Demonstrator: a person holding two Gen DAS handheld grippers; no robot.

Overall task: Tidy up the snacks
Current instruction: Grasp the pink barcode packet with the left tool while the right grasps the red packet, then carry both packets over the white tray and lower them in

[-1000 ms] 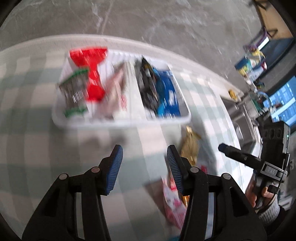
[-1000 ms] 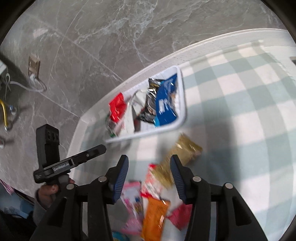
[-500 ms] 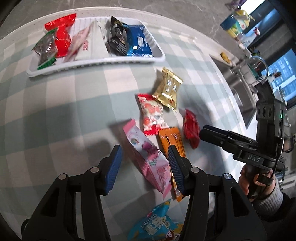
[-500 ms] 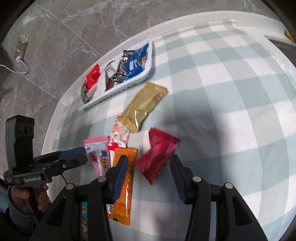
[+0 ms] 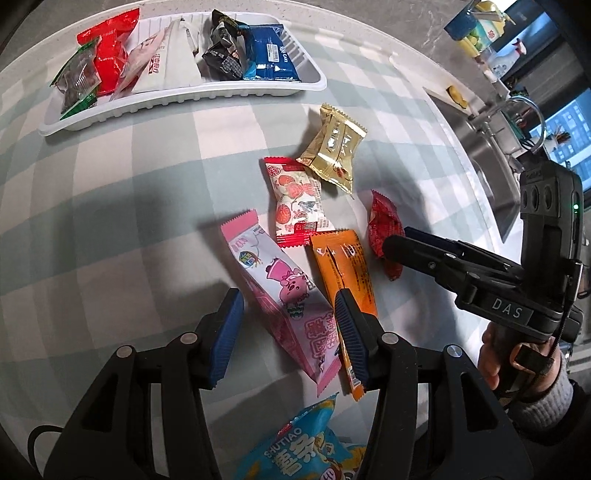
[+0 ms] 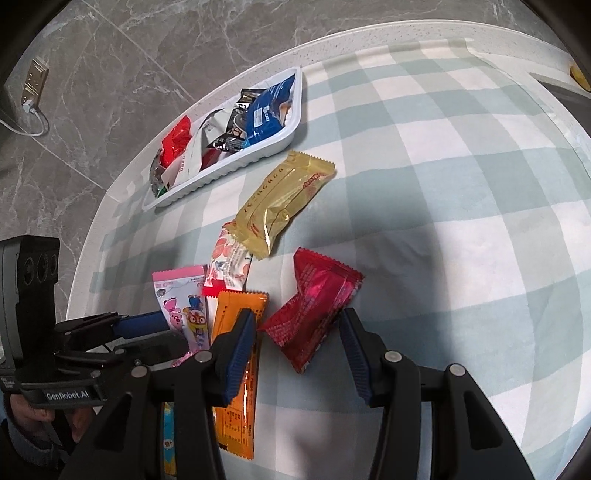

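Loose snacks lie on the checked cloth: a pink packet (image 5: 284,295), an orange packet (image 5: 343,266), a dark red packet (image 6: 314,306), a white-and-red packet (image 5: 297,201) and a gold packet (image 5: 334,147). My left gripper (image 5: 288,332) is open, low over the pink packet, which lies between its pads untouched. My right gripper (image 6: 297,347) is open astride the near end of the dark red packet, its pads apart from it. At the back, the white tray (image 5: 184,99) holds several packets, among them red, white, black and blue ones.
A light blue snack bag (image 5: 299,450) lies under the left gripper's body. A steel sink (image 5: 491,177) and bottles (image 5: 476,29) stand beyond the table's right edge. The rounded table edge (image 6: 122,184) runs close behind the tray, grey marble floor past it.
Both grippers have tipped down and sunk from facing the tray to hang over the loose snacks. The pink packet now lies between the left pads, the dark red one between the right pads.
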